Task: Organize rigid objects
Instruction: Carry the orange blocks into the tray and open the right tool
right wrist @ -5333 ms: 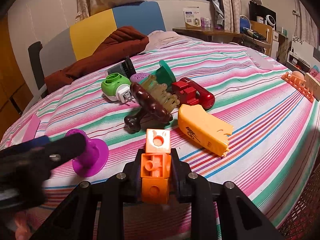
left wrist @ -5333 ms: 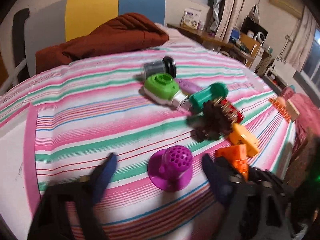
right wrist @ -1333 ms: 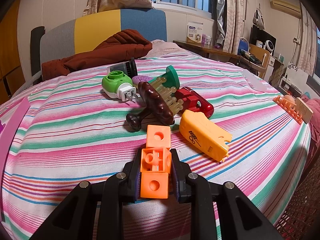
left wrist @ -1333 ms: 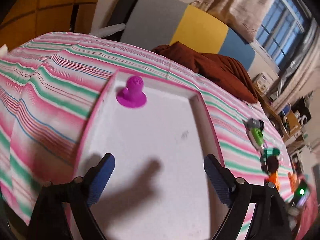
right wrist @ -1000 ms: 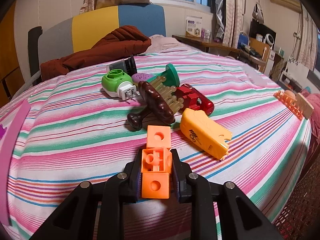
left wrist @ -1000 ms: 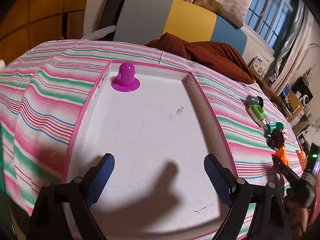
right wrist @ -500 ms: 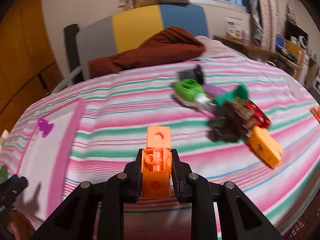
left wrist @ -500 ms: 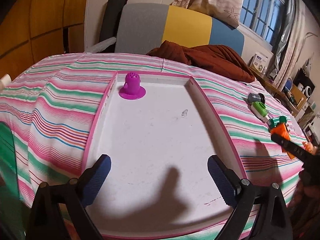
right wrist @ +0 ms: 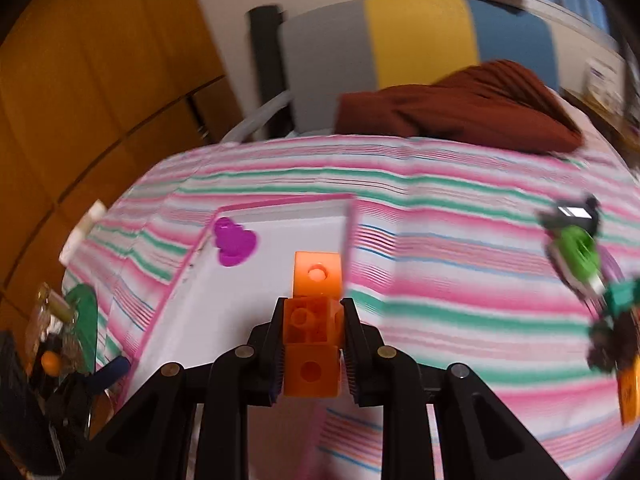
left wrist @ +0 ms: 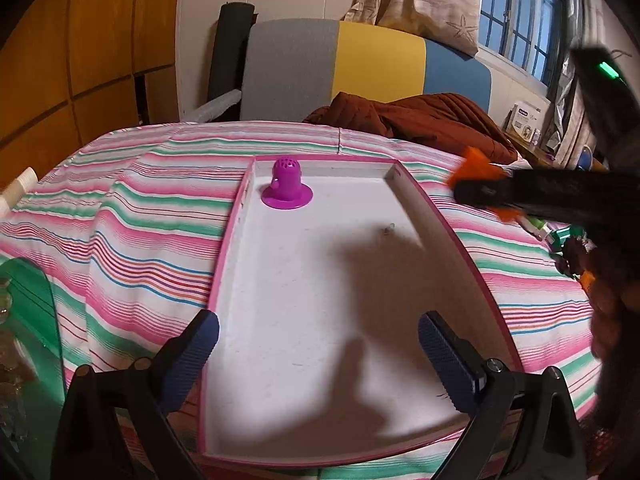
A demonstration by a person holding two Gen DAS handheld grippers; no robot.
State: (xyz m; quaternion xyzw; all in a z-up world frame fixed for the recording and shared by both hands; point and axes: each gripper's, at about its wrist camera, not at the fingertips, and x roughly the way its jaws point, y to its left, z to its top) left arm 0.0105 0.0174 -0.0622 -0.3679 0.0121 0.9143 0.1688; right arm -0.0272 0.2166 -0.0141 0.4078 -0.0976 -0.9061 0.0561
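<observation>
Orange plastic block stack (right wrist: pixel 314 322), three cubes joined in a row, sits clamped in the right gripper (right wrist: pixel 313 334); jaws narrow, pressing both sides of the middle cube, top cube sticking out forward past the fingertips. Stack is held in the air above the right edge of the white tray with pink rim (left wrist: pixel 434 216), near its far right corner. In the left wrist view the same stack shows as an orange blur (left wrist: pixel 474 170) at the tip of the dark right gripper coming in from the right, over the tray's right rim.

Purple plastic strainer-shaped piece with round flange (left wrist: pixel 287 188) stands upright inside the tray, in the far left corner, close to the left rim; also visible in the right wrist view (right wrist: pixel 233 242), blurred.

Left gripper (left wrist: pixel 318 346) hangs over the near end of the tray, jaws wide, blue-padded fingers (left wrist: pixel 192 356) holding nothing.

Tray lies on a pink, green and white striped bedspread (left wrist: pixel 152 216). Pile of other toys on the bedspread well to the right of the tray: green round plug-like piece (right wrist: pixel 578 258), teal piece (right wrist: pixel 622 294), dark brown brush-like piece (right wrist: pixel 610 346), all motion-blurred. Rust-brown quilt (right wrist: pixel 452 114) bunched at the far edge of the bedspread. Grey, yellow and blue headboard (left wrist: pixel 360 68) behind it.
</observation>
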